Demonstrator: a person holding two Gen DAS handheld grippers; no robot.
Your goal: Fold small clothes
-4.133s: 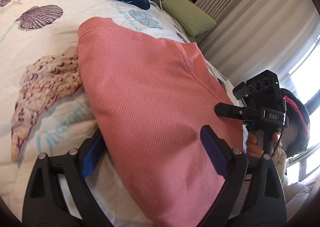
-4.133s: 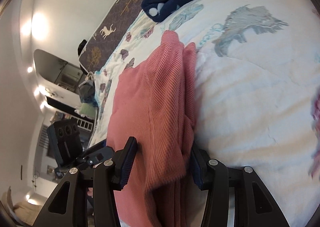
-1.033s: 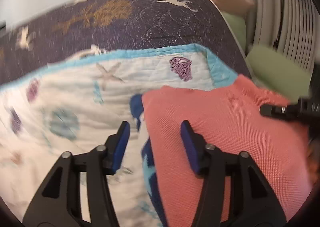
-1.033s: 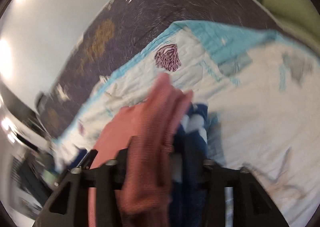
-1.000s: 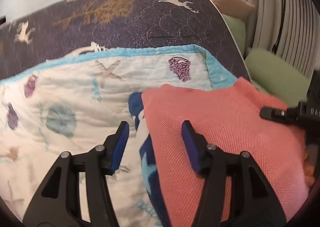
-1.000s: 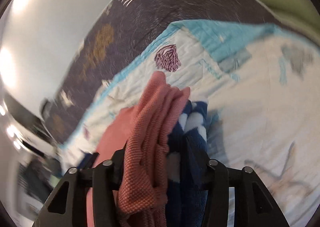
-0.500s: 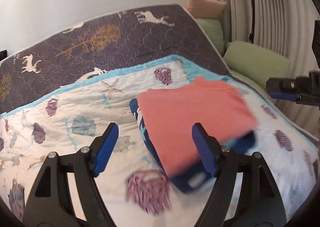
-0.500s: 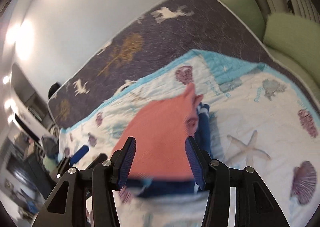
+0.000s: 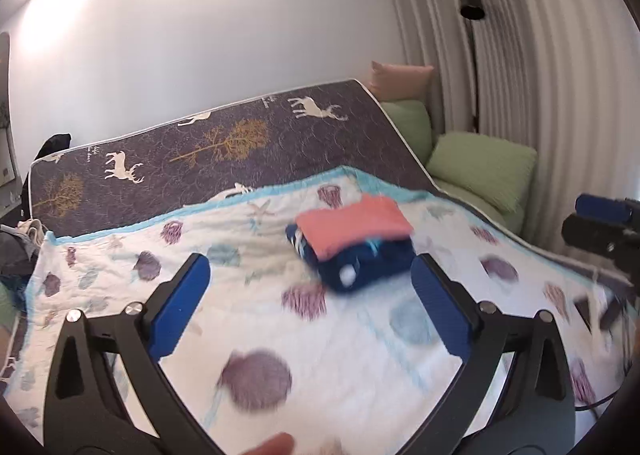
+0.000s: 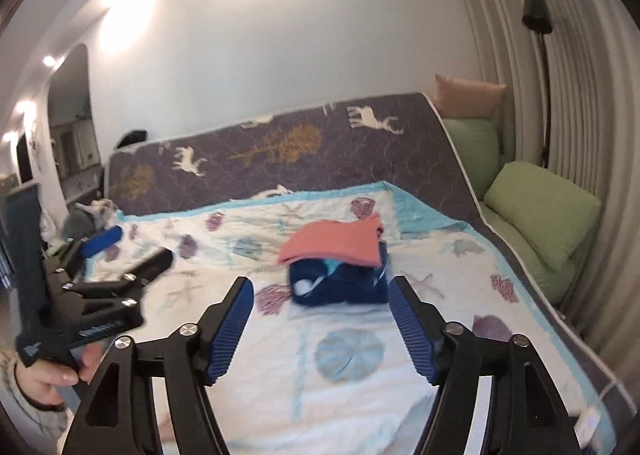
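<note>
Coral garment (image 9: 354,223): folded into a flat rectangle, its ribbed knit smooth on top, layered fold edges showing along the near side; in the right wrist view one corner (image 10: 376,229) sticks up slightly at the far right.
Navy garment (image 9: 362,261): a thicker folded bundle with white and light-blue markings, lying directly under the coral piece and jutting out past its near edge.
Where the stack lies: on the seashell quilt (image 9: 256,331), towards its far end near the turquoise border, just short of the dark deer-print mattress (image 9: 224,143) that leans against the wall.
Left gripper (image 9: 310,305): released, blue pads spread wide after just opening, nothing between them, held well back from the stack above the quilt.
Right gripper (image 10: 320,325): also let go, jaws just opened and empty, the stack seen beyond the gap between them, not touched.
Person: a hand (image 10: 48,379) in a light sleeve grips the left tool's handle at the lower left of the right wrist view.
Surroundings: green cushions (image 10: 540,211) and a pink one (image 10: 468,95) lie beside the bed along the pleated curtain (image 9: 540,75); a black floor lamp (image 9: 471,3) stands against it.
Image quality: both views are motion-blurred, so the quilt's print and the navy piece's pattern are soft.
</note>
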